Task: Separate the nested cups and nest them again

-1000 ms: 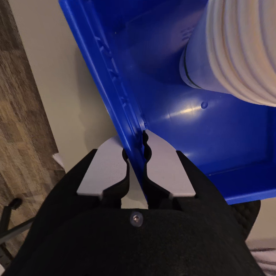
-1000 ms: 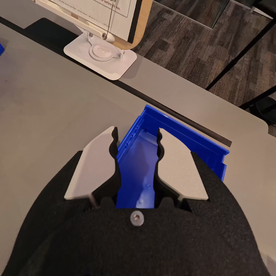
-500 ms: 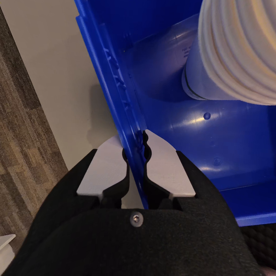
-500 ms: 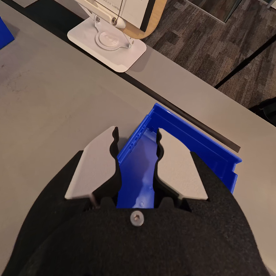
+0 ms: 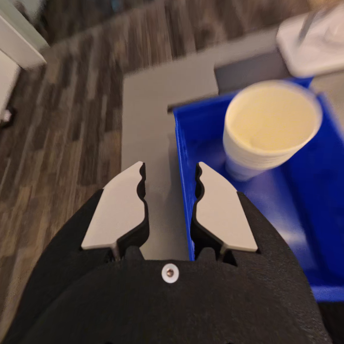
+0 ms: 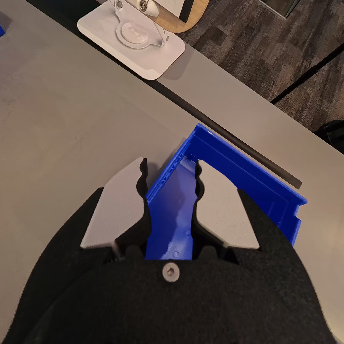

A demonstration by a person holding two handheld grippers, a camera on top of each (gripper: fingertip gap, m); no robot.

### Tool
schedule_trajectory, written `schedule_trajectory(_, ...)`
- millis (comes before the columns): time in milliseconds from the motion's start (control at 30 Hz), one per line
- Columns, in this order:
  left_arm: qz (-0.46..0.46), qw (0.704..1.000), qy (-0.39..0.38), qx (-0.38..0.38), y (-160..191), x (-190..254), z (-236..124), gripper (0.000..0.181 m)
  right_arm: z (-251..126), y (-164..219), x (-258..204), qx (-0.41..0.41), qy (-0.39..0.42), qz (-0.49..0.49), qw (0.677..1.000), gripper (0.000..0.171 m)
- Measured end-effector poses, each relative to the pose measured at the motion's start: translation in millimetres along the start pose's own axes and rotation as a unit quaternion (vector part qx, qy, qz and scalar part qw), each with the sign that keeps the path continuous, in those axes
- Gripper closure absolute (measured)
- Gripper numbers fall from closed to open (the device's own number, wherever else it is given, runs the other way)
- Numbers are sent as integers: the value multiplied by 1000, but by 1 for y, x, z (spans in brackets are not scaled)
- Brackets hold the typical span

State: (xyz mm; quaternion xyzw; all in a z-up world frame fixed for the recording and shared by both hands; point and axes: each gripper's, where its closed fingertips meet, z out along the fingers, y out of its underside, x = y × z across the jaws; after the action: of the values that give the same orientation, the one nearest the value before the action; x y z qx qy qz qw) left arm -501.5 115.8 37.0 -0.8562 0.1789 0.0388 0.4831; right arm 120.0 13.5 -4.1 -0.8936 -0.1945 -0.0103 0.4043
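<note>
A stack of nested white paper cups [image 5: 270, 130] stands in a blue plastic bin [image 5: 181, 167] on the grey table [image 5: 149, 111]; this view is blurred by motion. My left gripper [image 5: 170, 163] is open above the bin's left wall. The wall runs between the fingers, close to the right one, and no pad presses on it. In the right wrist view my right gripper [image 6: 170, 160] is open over a blue bin [image 6: 242, 167] with a bare inside. Its left finger [image 6: 119, 201] is outside the bin's left wall and its right finger [image 6: 221, 204] is over the inside. No cups show in this view.
A white stand base [image 6: 130, 46] carrying a wood-framed board sits at the table's far edge; it also shows blurred in the left wrist view [image 5: 312, 41]. A dark seam [image 6: 242, 149] crosses the table behind the bin. Wood-pattern floor [image 5: 55, 130] lies past the table's left edge.
My left gripper was shut on the blue bin's wall; it has let go, opened wide and pulled up and back, so the cups now show from above. My right gripper stayed open, drifting slightly.
</note>
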Motion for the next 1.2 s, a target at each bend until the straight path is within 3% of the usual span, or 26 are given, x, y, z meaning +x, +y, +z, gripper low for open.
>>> schedule_trajectory(100, -48, 980, -9, 190, -52, -2, -48, 136, 1, -1, -2, 4, -12, 5, 1000, 123)
schedule_trajectory(167, -35, 954, 34, 297, -68, 14, -72, 130, 3, 1, -2, -1, -12, 3, 1000, 123)
schedule_trajectory(233, -6, 937, 88, 339, -69, 33, -76, 141, 5, 3, -2, -7, -14, 3, 1000, 123)
schedule_trajectory(433, 20, 966, 145, 215, -32, 65, -17, 113, 11, 9, -4, -21, -26, 3, 999, 123)
schedule_trajectory(567, 49, 974, 161, 154, -14, 82, -1, 102, 14, 12, -6, -29, -34, 0, 999, 123)
schedule_trajectory(833, 43, 975, 214, 40, 19, 103, 8, 104, 18, 16, -8, -40, -41, -7, 998, 124)
schedule_trajectory(1033, 18, 976, 213, -32, 38, 109, 27, 99, 18, 18, -7, -42, -42, -5, 998, 126)
schedule_trajectory(1200, 6, 971, 230, -57, 47, 115, 38, 100, 19, 18, -8, -43, -42, -7, 998, 126)
